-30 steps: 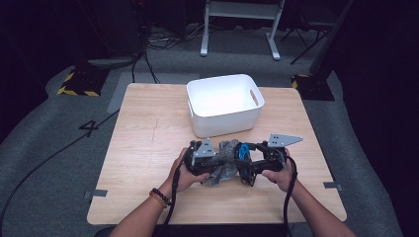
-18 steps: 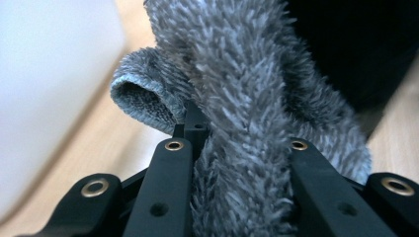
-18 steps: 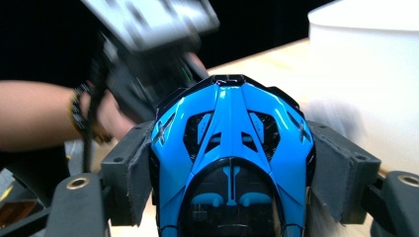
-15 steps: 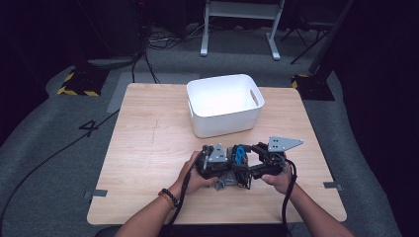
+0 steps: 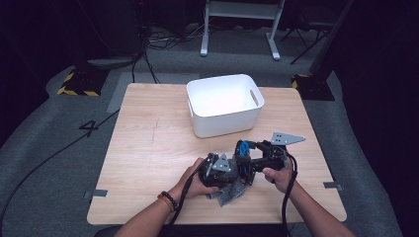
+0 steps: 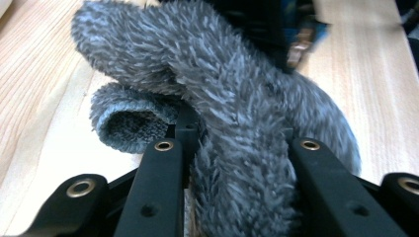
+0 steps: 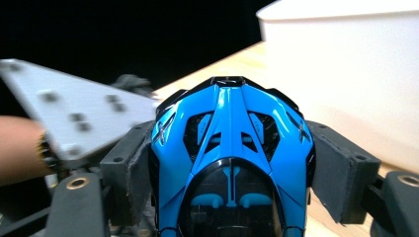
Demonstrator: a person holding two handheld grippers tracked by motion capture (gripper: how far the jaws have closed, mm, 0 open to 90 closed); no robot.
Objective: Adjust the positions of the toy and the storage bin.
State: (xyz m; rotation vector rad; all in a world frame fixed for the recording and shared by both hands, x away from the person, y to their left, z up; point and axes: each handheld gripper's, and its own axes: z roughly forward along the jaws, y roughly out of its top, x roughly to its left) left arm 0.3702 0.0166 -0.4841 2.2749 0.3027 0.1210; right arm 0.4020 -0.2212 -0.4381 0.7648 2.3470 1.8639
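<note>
1. The blue toy car (image 7: 232, 158) sits nose-forward between the padded jaws of the right gripper (image 7: 232, 163); both pads press against its flanks, so the car is clamped. In the high view the toy car (image 5: 243, 148) shows as a small blue patch near the front edge of the table, at about five o'clock from the table's middle.
2. The grey fuzzy sock (image 6: 222, 113) lies between the jaws of the left gripper (image 6: 237, 153). Its thick pile fills the gap and both jaws squeeze its sides, though they have just been opening a little with the sock between them. One end of the sock curls into an open cuff at about nine o'clock in the left gripper view.
3. In the high view the sock (image 5: 228, 193) bunches on the wood just below the two tools, touching the table.
4. The left gripper (image 5: 220, 168) and the right gripper (image 5: 254, 158) meet head to head, the right one at three o'clock of the left, each held by one of the person's hands.
5. A white bin (image 5: 225, 103) stands on the table (image 5: 148, 148) at twelve o'clock from the grippers, a short way off. In the right gripper view its wall (image 7: 346, 74) rises at two o'clock of the car.
</note>
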